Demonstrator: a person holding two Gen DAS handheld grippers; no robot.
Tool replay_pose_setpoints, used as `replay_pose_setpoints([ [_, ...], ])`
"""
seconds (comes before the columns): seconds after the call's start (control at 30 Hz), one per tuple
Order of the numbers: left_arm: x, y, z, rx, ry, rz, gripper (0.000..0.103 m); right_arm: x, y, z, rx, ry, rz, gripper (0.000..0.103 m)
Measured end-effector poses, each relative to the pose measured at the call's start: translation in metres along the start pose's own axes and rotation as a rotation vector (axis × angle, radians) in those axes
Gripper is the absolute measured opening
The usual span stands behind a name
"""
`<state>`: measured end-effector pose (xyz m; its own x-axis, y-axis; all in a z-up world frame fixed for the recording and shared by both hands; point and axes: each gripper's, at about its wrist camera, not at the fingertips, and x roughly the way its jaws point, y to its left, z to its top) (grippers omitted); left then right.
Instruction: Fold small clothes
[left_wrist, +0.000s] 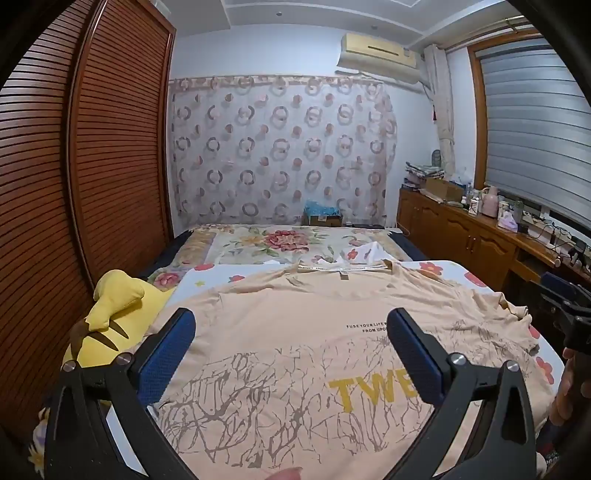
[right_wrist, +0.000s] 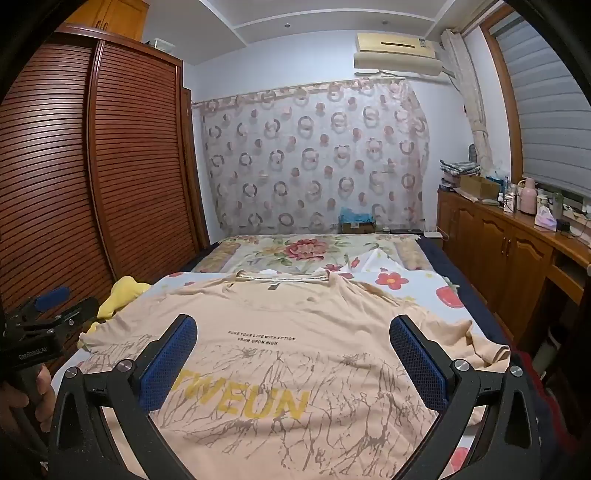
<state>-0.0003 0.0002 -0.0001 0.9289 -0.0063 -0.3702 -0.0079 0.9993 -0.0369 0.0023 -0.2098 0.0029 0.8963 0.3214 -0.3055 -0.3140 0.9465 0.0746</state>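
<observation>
T-shirt (right_wrist: 295, 354): peach, printed side up, spread flat on the bed (right_wrist: 424, 291); collar at the far end, hem toward the person.
Left edge: plush toy (left_wrist: 118, 306), yellow, just beside the shirt's left sleeve; the louvred wardrobe (left_wrist: 92, 147) stands behind it.
Left tool (left_wrist: 291, 354): jaws spread wide, nothing between the blue pads; it hangs above the left half of the chest print, tilted slightly down, not touching the cloth as far as the left wrist view shows.
Long axis: runs straight away from both tools, hem near, collar far, so the 2 sleeves lie out to either side.
Right tool (right_wrist: 293, 362): also spread wide and holding nothing; it sits over the middle-right of the print.
Right sleeve (right_wrist: 487, 347): rumpled, near the bed's right edge, closer to the right tool than to the left.
Judgement: folding looks not yet begun. The left tool is nearer the left sleeve, the right tool nearer the right one, so each side likely gets folded inward across the long axis.
</observation>
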Motion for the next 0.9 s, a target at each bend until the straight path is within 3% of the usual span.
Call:
replay_pose_setpoints([
  [0.9,0.0002,-0.0002,0.0005,0.007,0.002,0.008,0.103,-0.0010,-0.0008,0.0005,0.015,-0.010,0.001,0.103],
])
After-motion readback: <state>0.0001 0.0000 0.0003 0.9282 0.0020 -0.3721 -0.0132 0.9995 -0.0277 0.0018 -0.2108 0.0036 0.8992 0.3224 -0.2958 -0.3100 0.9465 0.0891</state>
